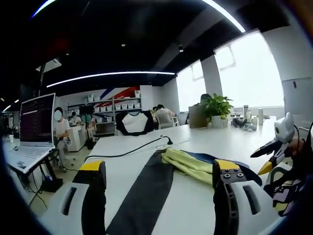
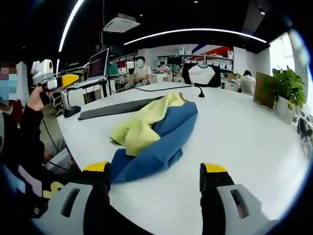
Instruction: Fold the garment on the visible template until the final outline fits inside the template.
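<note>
Left gripper view: my left gripper [image 1: 159,171] is held above the white table [image 1: 225,142], jaws spread apart and grasping nothing. Between and beyond the jaws lies a dark grey strip [image 1: 142,196], flat on the table surface and running away from me. The garment [image 1: 195,166], yellow and blue, lies crumpled just right of the strip's far end, touching it. A black cable [image 1: 132,149] crosses the table behind the garment. My right gripper [image 1: 274,147] enters at the right edge, raised off the table. Far across the table stand a potted plant [image 1: 217,107] and a laptop [image 1: 34,132] on a stand at the left; seated people occupy the background.

Right gripper view: my right gripper [image 2: 154,176] hovers over the table edge, jaws released and wide, nothing between them. The garment [image 2: 156,132] lies directly ahead, a blue layer under a bunched yellow layer. The dark grey strip [image 2: 117,108] lies beyond it to the left, its near end meeting the yellow fabric. My left gripper [image 2: 61,81] is held up at the left, clear of the table. Whether its jaws are parted cannot be determined from this view.
</note>
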